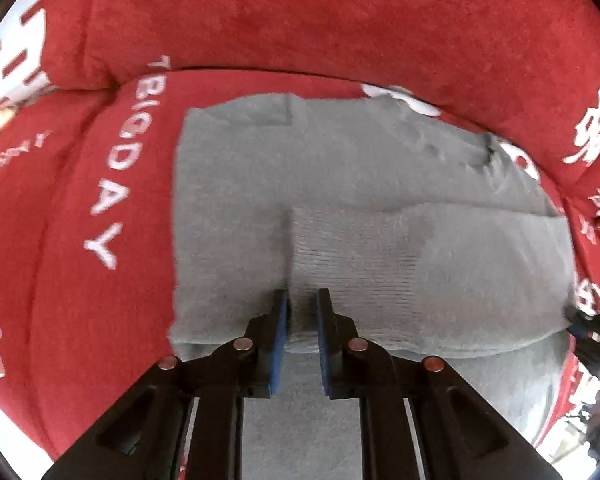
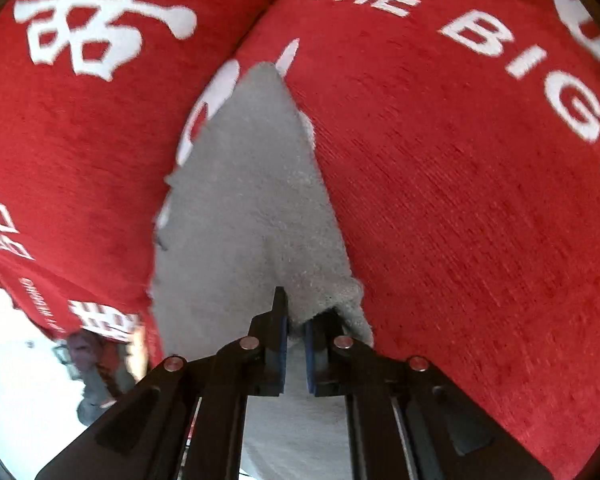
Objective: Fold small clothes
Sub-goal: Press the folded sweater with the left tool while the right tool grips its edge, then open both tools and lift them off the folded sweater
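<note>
A small grey knit garment (image 1: 340,184) lies on a red sofa seat, with its near part folded over as a flap (image 1: 420,264). My left gripper (image 1: 302,300) sits at the flap's left edge, jaws narrowly apart with grey cloth between the blue pads, gripping the fold. In the right wrist view the same grey garment (image 2: 244,200) rises away from me in a peak. My right gripper (image 2: 296,320) is shut on its near edge, with cloth bunched over the right finger. The right gripper also shows at the far right of the left wrist view (image 1: 588,328).
The red sofa cushion (image 1: 80,240) with white lettering surrounds the garment. The red backrest (image 1: 300,20) rises behind it. In the right wrist view the red cushion (image 2: 460,200) fills the right side, and a pale floor (image 2: 16,360) shows at lower left past the sofa edge.
</note>
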The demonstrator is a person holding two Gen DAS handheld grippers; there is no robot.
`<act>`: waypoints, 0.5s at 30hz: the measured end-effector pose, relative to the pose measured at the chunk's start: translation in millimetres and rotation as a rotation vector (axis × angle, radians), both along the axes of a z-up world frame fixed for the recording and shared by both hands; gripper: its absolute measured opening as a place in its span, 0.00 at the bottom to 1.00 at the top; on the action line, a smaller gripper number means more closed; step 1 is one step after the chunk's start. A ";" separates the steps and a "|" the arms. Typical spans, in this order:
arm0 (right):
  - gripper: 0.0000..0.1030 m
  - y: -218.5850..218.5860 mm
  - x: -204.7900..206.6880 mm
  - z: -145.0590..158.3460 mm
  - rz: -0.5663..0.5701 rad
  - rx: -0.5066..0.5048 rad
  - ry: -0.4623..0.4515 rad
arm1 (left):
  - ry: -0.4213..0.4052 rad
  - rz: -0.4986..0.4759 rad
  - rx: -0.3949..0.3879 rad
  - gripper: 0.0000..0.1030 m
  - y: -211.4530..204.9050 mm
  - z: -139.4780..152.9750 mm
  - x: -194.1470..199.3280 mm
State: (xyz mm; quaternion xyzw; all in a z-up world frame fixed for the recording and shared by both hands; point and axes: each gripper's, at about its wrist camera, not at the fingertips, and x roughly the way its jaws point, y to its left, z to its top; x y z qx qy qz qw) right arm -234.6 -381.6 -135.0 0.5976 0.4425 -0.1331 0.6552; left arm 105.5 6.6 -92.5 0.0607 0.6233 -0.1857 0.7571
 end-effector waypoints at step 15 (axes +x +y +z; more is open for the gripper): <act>0.49 -8.8 -26.0 36.4 0.056 -0.130 0.089 | -0.024 0.020 0.056 0.89 4.2 19.8 -15.2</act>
